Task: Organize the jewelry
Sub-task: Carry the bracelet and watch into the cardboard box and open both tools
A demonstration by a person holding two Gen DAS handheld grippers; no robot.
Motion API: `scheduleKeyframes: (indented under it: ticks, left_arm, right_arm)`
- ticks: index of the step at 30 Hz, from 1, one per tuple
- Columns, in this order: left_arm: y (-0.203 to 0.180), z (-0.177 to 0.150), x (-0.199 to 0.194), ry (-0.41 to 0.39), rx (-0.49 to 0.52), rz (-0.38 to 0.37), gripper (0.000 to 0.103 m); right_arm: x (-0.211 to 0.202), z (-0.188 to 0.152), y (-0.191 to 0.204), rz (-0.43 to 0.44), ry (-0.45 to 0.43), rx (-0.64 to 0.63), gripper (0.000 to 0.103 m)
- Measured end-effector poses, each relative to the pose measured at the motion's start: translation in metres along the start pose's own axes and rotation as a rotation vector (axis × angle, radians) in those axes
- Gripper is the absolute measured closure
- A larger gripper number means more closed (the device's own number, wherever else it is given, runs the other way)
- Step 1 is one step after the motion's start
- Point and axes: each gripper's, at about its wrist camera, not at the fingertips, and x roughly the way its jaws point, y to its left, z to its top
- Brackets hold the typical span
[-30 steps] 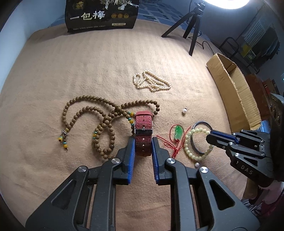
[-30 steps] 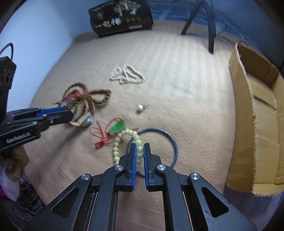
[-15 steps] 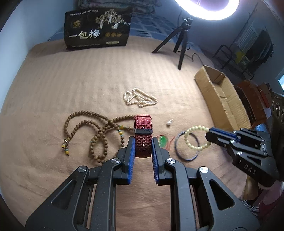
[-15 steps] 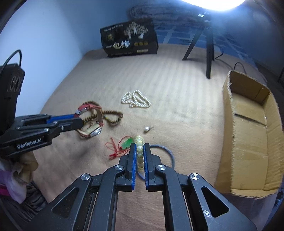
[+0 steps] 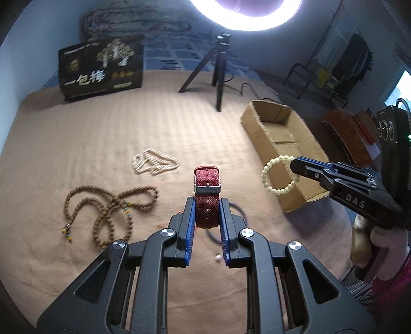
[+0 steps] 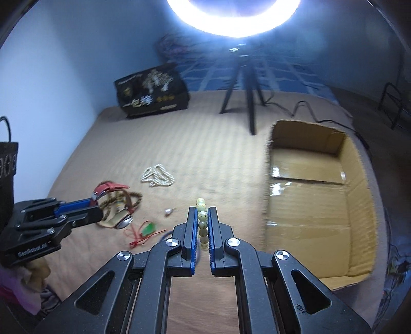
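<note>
The left hand-held gripper [image 5: 207,205] is squeezed onto a red watch [image 5: 207,195]. Its two blue pads press the sides of the red strap. The silver buckle sits just above the pads, and the watch is up in the air over the tan blanket [image 5: 102,133].

The right hand-held gripper [image 6: 202,218] is closed tight on a pale green bead bracelet [image 6: 202,223]. The beads run in a line between its blue pads, and a few beads stick out past the tips. In the left wrist view the bracelet [image 5: 278,176] hangs as a round ring from the tip of the right hand-held gripper [image 5: 295,164], up in the air in front of the cardboard box [image 5: 285,144].

The cardboard box lies open near the right edge of the blanket.

On the blanket, a long brown bead necklace [image 5: 108,210] lies in loops toward the left edge. A white pearl necklace [image 5: 154,161] lies in a small heap near the middle. A green pendant on a red cord [image 6: 146,231] lies near the front edge, under the two hand-held grippers. A blue ring bangle [image 5: 239,208] lies beside it, partly hidden. A small pearl earring [image 6: 168,212] lies close by.

A black bag with gold writing [image 5: 101,69] stands at the far edge. A black tripod [image 5: 218,66] stands near it, under a bright ring light [image 5: 244,12].
</note>
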Motion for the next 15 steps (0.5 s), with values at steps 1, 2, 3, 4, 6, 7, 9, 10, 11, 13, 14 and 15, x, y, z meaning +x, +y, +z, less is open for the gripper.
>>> scheduleKeyframes:
  ticks: [1,2,3,4,6,7,9,10,11,13,14,15]
  left_arm:
    - [-0.005,0.003,0.001,-0.004,0.006,-0.009,0.087]
    - [-0.010,0.005,0.002,-0.007,0.010,-0.018,0.087]
    - [-0.014,0.007,0.003,-0.009,0.014,-0.026,0.087]
    - [-0.020,0.009,0.005,-0.010,0.020,-0.036,0.087]
    - [-0.030,0.013,0.008,-0.013,0.034,-0.048,0.087]
    - [-0.035,0.014,0.010,-0.014,0.044,-0.051,0.087]
    - [-0.048,0.018,0.015,-0.017,0.062,-0.062,0.087]
    - [-0.053,0.019,0.018,-0.018,0.066,-0.069,0.087]
    - [-0.060,0.022,0.021,-0.018,0.071,-0.081,0.087]
    - [-0.070,0.024,0.027,-0.018,0.081,-0.094,0.087]
    - [-0.076,0.026,0.030,-0.017,0.089,-0.100,0.087]
    - [-0.082,0.027,0.034,-0.016,0.097,-0.105,0.087]
  right_arm:
    - [-0.002,0.001,-0.004,-0.007,-0.006,0.006,0.097]
    - [-0.005,0.002,-0.010,-0.016,-0.015,0.014,0.097]
    - [-0.008,0.002,-0.015,-0.024,-0.021,0.021,0.097]
    - [-0.010,0.003,-0.020,-0.035,-0.027,0.027,0.097]
    - [-0.014,0.004,-0.030,-0.054,-0.038,0.041,0.097]
    - [-0.017,0.004,-0.037,-0.065,-0.043,0.050,0.097]
    - [-0.020,0.005,-0.047,-0.082,-0.050,0.066,0.097]
    - [-0.021,0.005,-0.053,-0.090,-0.052,0.074,0.097]
    - [-0.023,0.005,-0.056,-0.096,-0.054,0.079,0.097]
    - [-0.026,0.004,-0.067,-0.115,-0.058,0.095,0.097]
    - [-0.027,0.004,-0.072,-0.122,-0.059,0.101,0.097]
    - [-0.028,0.004,-0.076,-0.128,-0.059,0.109,0.097]
